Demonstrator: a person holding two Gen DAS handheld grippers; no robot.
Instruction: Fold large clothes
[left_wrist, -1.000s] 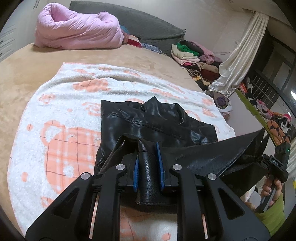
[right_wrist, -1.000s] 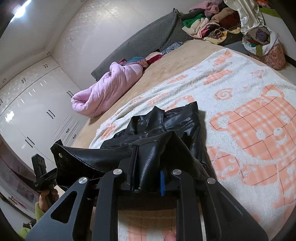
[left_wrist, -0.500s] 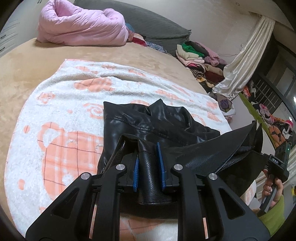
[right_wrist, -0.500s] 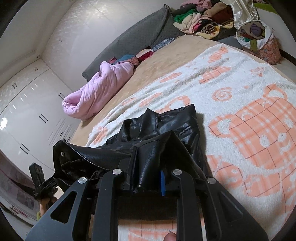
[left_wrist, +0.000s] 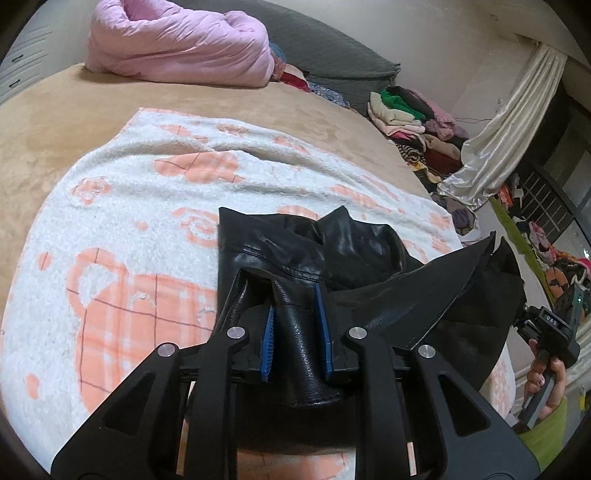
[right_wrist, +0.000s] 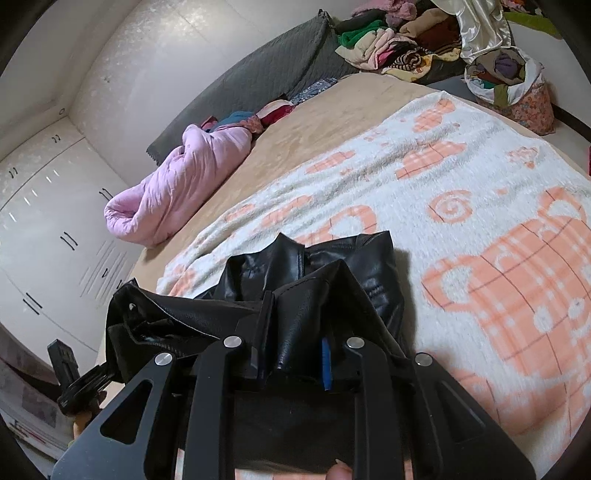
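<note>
My left gripper pinches a thick roll of the black leather jacket, its blue fingers nearly closed. The shiny, wrinkly jacket stretches ahead of the fingers, collar pointing away, on the fluffy white-and-orange blanket. My right gripper also squeezes a bumpy jacket fold.

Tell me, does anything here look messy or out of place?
The black leather jacket sits bunched on the patterned blanket, its near edge pinched up by both tongs. Beyond the bed, a heap of clothes lies jumbled and unfolded.
</note>
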